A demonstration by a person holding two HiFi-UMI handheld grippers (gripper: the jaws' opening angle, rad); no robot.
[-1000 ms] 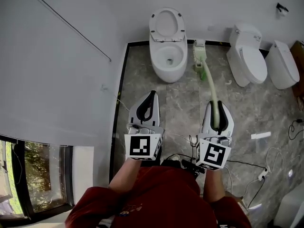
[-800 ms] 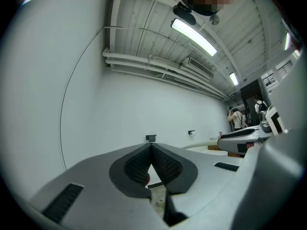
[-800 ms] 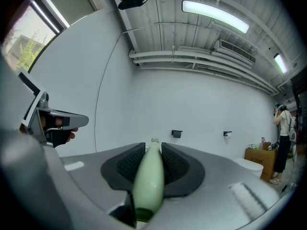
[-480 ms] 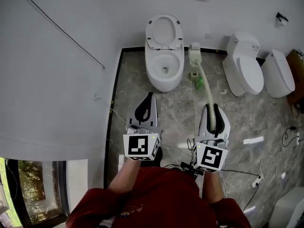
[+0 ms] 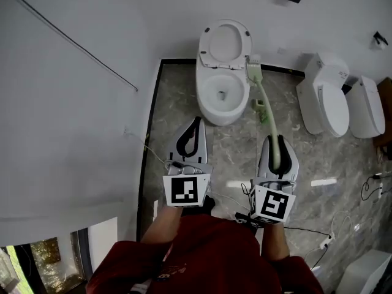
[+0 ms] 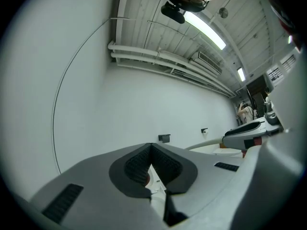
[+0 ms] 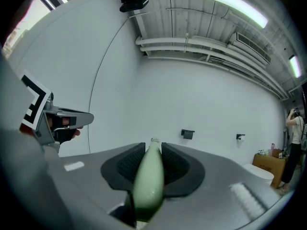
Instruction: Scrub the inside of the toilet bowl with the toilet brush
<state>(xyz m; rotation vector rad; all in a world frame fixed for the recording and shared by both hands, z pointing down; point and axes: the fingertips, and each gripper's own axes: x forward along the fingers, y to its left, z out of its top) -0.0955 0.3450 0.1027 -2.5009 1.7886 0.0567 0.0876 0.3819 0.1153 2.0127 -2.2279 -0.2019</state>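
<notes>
Approach stage. My right gripper [image 5: 278, 141] clamps the pale-green handle of the toilet brush [image 5: 267, 110], whose head hangs just beside the rim of the toilet bowl [image 5: 204, 97], not inside it. My left gripper [image 5: 195, 122] is closed on nothing. I judge scrubbing not yet begun.

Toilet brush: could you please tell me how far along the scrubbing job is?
Done: the toilet brush is picked up, with the right gripper shut on its handle, and the toilet seat is raised. In hand: the brush head is beside the right rim of the bowl, not inside it. Left: moving it into the bowl and all the scrubbing. The left gripper is shut and empty.
</notes>
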